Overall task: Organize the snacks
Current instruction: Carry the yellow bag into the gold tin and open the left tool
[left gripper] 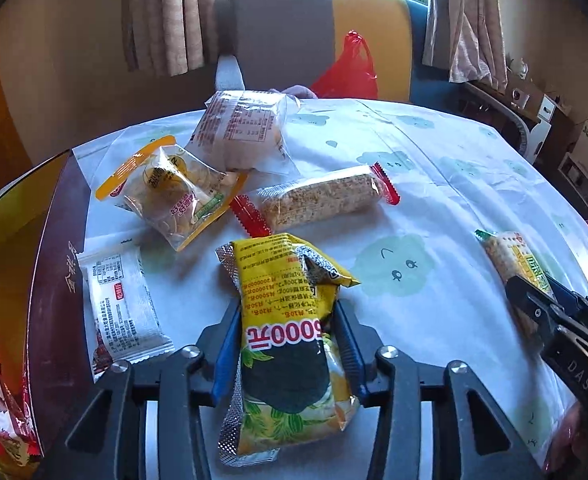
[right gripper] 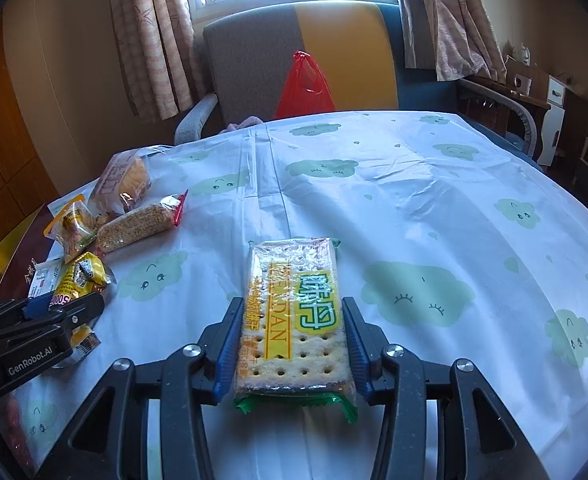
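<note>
My left gripper (left gripper: 289, 308) is shut on a yellow snack bag (left gripper: 286, 344), its blue pads pinching the bag's middle just above the tablecloth (left gripper: 433, 160). The right wrist view shows that gripper (right gripper: 70, 304) and the bag (right gripper: 82, 276) at the left edge. My right gripper (right gripper: 292, 306) is shut on a clear cracker pack with a yellow and green label (right gripper: 294, 280), which points away from me. In the left wrist view the right gripper (left gripper: 533, 292) and the cracker pack (left gripper: 505, 248) are at the far right.
Loose snacks lie at the table's left: a grain bar with red ends (left gripper: 321, 196), an orange-edged clear packet (left gripper: 174, 196), a bread pack (left gripper: 242, 128) and a white packet (left gripper: 120, 304). Red packets (left gripper: 2, 412) sit by a dark box (left gripper: 54, 240). A red plastic bag (left gripper: 349, 68) rests on the chair (left gripper: 282, 32) behind.
</note>
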`<state>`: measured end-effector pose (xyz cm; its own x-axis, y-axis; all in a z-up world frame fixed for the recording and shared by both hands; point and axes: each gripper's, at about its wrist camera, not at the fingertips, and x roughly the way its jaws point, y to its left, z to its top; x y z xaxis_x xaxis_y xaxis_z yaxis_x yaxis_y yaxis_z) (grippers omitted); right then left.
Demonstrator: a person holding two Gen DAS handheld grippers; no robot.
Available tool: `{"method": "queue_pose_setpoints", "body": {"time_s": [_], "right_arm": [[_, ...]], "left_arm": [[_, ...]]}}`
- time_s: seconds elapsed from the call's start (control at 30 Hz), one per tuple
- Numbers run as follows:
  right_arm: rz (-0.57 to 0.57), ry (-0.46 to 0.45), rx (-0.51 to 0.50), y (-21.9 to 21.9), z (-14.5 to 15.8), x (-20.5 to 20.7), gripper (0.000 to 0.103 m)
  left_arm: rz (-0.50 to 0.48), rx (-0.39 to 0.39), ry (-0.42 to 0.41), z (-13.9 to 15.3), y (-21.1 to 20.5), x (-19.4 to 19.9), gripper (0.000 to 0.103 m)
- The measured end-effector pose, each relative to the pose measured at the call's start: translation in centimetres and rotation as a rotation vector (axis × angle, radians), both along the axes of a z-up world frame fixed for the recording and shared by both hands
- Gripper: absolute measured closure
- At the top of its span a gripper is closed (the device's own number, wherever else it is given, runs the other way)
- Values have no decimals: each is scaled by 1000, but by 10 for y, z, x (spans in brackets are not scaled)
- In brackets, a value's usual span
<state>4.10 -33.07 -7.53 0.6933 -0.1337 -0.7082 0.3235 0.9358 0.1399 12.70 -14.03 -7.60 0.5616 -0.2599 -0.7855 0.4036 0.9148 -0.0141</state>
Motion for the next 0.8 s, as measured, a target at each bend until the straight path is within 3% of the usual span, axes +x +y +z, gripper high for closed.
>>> {"method": "queue_pose_setpoints", "body": {"time_s": [0.8], "right_arm": [[-1,-1,-10,1,1,-1,56]], "left_arm": [[-12,-18,-150,14,7,-29,65]]}}
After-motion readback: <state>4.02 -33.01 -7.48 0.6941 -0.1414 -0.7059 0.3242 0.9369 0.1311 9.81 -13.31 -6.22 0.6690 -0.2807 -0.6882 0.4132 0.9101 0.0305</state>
